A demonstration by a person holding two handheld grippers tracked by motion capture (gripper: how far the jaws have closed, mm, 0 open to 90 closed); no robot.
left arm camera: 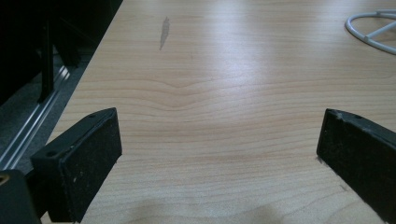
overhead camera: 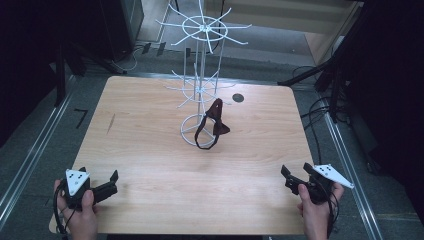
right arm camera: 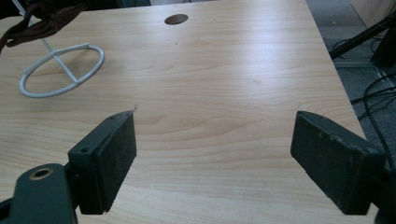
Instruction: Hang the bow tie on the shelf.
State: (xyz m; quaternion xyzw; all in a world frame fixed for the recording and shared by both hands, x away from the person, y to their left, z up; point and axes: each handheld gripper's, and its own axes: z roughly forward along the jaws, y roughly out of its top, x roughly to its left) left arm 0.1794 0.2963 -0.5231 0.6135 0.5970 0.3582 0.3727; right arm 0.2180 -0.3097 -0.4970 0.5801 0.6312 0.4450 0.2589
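White wire rack [overhead camera: 200, 80] stands upright at the middle of the far half of the tabletop [overhead camera: 150, 150]. A dark brown strap item [overhead camera: 212, 125] hangs from a lower hook of the rack, its loop touching the rack's ring base on the right side. Left claw [overhead camera: 112, 182] sits near the tabletop's near-left corner, well apart from the rack, jaws spread, nothing between them. Right claw [overhead camera: 295, 177] sits near the near-right corner, well apart from the rack, jaws spread and empty.
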